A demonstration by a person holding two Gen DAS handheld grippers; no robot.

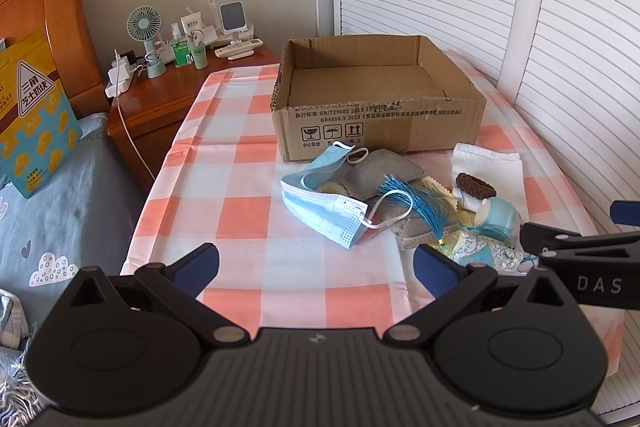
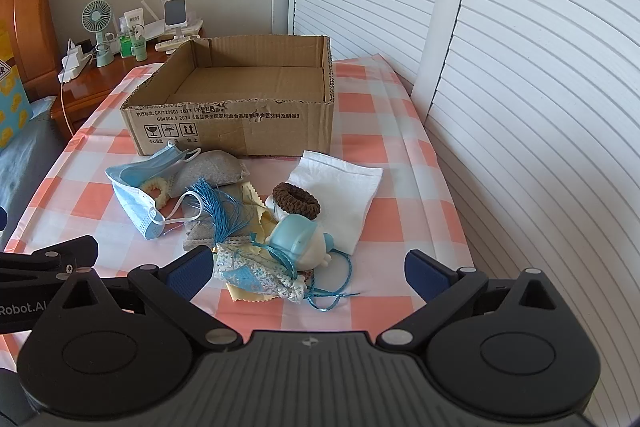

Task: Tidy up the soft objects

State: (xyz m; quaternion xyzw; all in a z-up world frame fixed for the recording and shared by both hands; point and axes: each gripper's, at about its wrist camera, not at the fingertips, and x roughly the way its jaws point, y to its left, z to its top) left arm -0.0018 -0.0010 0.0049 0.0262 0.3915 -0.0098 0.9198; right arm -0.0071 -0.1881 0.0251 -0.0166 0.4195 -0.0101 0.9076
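Nearest in each wrist view is a black two-finger gripper with blue pads. The left gripper (image 1: 316,269) hovers over the bench (image 1: 248,195), which is covered by a pink-and-white checked cloth; its fingers (image 1: 198,267) are spread wide with nothing between them. The right gripper (image 2: 308,271) hangs just beside it, fingers (image 2: 190,273) equally spread and empty, with the near edge of the soft pile lying between them.

That pile sits mid-bench, just in front of the box. Closest to the right gripper lies a small patterned blue-and-white fabric pouch (image 2: 256,273) with a thin blue cord (image 2: 336,287) trailing off it, resting on a pale yellow cloth (image 2: 248,295). A light blue and white soft toy figure (image 2: 298,241) lies on top of the pouch. Beyond it, a blue thread tassel (image 2: 218,207) drapes over grey fabric sachets (image 2: 212,169). To the left is a crumpled light blue disposable face mask (image 2: 136,193) with a cream scrunchie (image 2: 156,193) touching it. To the right, a brown knitted hair scrunchie (image 2: 297,199) lies at the edge of a folded white cloth (image 2: 344,195).

Behind the pile stands an open brown cardboard box (image 2: 236,131), shallow, with printed markings on its near wall.

Farther left, a wooden nightstand (image 1: 168,95) carries a small green desk fan (image 1: 145,27) and bottles. White louvred doors (image 2: 520,67) stand on the right.
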